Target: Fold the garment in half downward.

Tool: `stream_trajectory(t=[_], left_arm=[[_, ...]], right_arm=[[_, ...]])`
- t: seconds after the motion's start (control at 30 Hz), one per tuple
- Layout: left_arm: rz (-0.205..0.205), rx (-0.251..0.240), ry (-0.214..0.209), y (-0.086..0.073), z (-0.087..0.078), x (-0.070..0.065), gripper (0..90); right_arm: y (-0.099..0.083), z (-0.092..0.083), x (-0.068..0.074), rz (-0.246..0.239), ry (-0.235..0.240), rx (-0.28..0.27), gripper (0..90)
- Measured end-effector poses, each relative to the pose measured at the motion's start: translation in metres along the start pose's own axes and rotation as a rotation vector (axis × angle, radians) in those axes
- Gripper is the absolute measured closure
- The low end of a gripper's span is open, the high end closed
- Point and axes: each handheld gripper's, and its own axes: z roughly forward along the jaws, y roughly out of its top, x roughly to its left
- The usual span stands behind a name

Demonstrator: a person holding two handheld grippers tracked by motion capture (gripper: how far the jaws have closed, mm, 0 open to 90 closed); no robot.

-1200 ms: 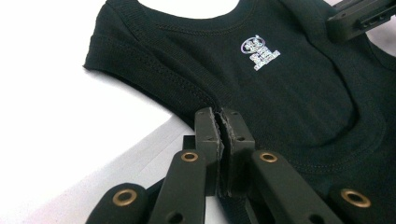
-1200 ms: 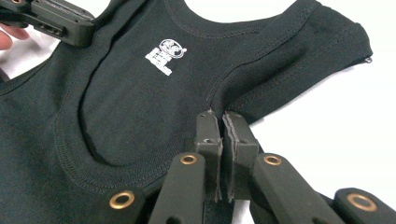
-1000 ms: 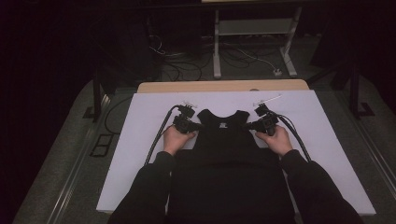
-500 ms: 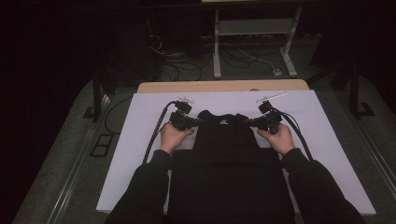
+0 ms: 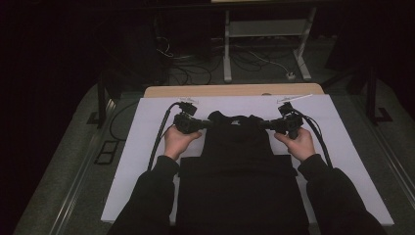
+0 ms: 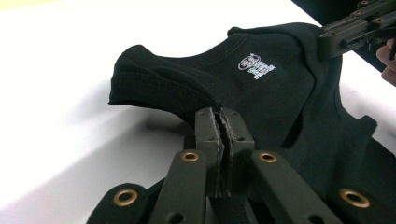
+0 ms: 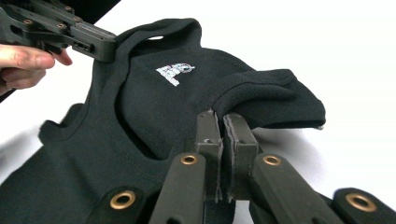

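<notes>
A black sleeveless top (image 5: 235,161) with a small white printed label inside its neckline lies along the middle of the white worktop (image 5: 137,161). The left gripper (image 6: 222,122) and right gripper (image 7: 223,125) each pinch one shoulder strap, jaws clamped on fabric.

One black garment (image 5: 235,161), two hand-held grippers, left hand-held gripper (image 5: 201,124), right hand-held gripper (image 5: 266,125), one white table (image 5: 342,147)

Both grippers lifted black garment (image 5: 236,142) shoulders, spread wider.
</notes>
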Motion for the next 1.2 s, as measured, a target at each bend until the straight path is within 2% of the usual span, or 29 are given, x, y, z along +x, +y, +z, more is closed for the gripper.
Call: stream_trajectory(t=[0.27, 0.77, 1.07, 1.2], left_arm=[[0.014, -0.022, -0.011, 0.002, -0.01, -0.011, 85.8], [0.062, -0.012, -0.033, -0.002, -0.028, -0.032, 85.9], [0.06, -0.019, -0.036, -0.011, -0.034, -0.043, 85.9], [0.065, -0.016, -0.038, -0.016, -0.037, -0.048, 85.9]], right_arm=[[0.001, -0.011, 0.007, -0.008, 0.011, -0.018, 84.7], [-0.004, -0.03, 0.021, -0.024, 0.033, -0.044, 84.6], [-0.013, -0.042, 0.031, -0.024, 0.039, -0.069, 84.4], [-0.017, -0.043, 0.036, -0.026, 0.039, -0.063, 84.4]])
